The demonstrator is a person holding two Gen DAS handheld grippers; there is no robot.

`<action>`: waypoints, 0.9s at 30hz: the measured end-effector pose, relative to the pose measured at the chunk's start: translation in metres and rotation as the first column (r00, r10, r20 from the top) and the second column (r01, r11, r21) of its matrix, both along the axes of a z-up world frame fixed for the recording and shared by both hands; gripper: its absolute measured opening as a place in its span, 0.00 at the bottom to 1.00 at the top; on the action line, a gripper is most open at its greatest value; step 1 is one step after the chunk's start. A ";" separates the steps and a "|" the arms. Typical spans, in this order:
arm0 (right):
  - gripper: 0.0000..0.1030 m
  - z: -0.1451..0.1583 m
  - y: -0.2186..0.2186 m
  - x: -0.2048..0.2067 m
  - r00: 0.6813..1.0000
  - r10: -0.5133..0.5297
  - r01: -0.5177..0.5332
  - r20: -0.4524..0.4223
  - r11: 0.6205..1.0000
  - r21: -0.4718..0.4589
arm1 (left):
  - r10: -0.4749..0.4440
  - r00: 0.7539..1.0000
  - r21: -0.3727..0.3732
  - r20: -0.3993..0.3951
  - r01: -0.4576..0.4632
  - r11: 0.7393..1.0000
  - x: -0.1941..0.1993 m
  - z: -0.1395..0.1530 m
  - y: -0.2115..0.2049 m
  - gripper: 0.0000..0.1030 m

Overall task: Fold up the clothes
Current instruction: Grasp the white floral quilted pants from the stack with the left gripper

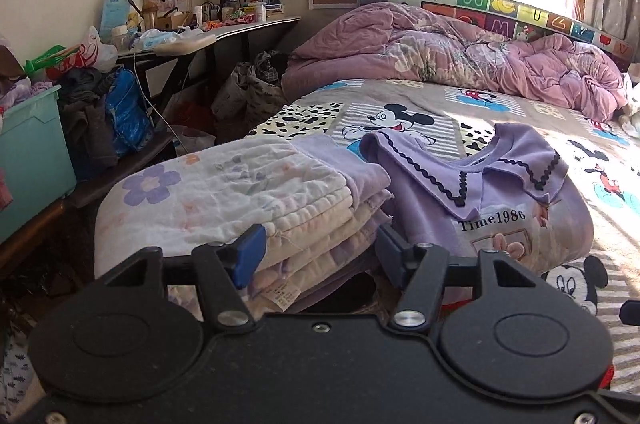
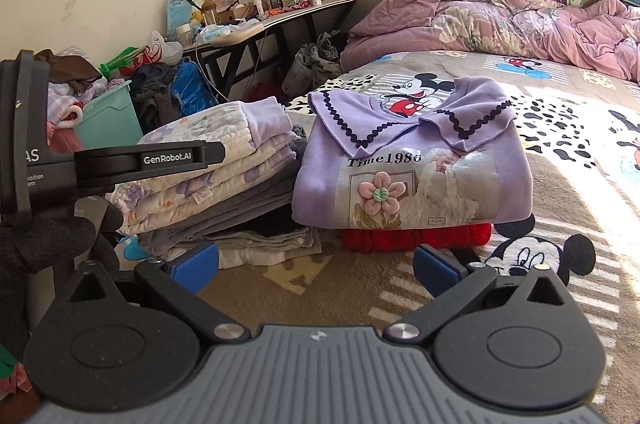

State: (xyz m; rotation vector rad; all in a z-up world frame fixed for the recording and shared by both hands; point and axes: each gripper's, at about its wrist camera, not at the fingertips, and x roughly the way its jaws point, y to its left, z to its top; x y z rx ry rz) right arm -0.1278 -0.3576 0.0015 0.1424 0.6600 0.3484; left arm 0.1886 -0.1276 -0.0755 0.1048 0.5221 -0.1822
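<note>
While the folded purple top (image 2: 412, 168) rests on the bed's (image 2: 320, 288) near edge beside the folded stack (image 2: 216, 160), both hand-held grippers, left (image 1: 316, 256) and right (image 2: 316, 264), hang open and empty, so folding here looks finished; next likely fetches another garment.

Your left gripper (image 1: 318, 256) has a matt black plastic body, finely speckled, with bright metal pivot pins and blue rubbery-looking fingers (image 1: 250, 254). Your right gripper (image 2: 316, 266) has a ribbed grey matt housing between smooth black plastic discs. The folded lilac sweatshirt with black ric-rac trimmed collar (image 2: 416, 164) is soft matt knit cloth; its pink flower appliqué (image 2: 379, 193) looks fuzzy. The stacked white floral quilted blanket (image 1: 224, 192) is crinkled, gauzy cloth. The cartoon-mouse printed bedspread (image 2: 560, 112) is short-piled and matt. The teal storage bin (image 1: 32, 152) is smooth plastic.
</note>
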 end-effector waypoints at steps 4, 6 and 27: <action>1.00 -0.015 -0.006 0.003 1.000 0.020 -0.020 -0.006 1.000 -0.014 | 0.054 0.998 -0.098 0.011 -0.052 0.994 0.022 0.000 -0.003 0.58; 1.00 -0.021 -0.010 0.003 1.000 0.028 -0.028 -0.007 0.999 -0.019 | 0.116 0.993 -0.097 -0.011 -0.117 0.988 0.033 0.001 -0.003 0.58; 1.00 0.001 -0.060 -0.059 0.999 -0.043 0.044 -0.011 0.996 0.072 | 0.055 0.997 -0.275 -0.052 -0.068 0.959 -0.046 0.075 0.035 0.00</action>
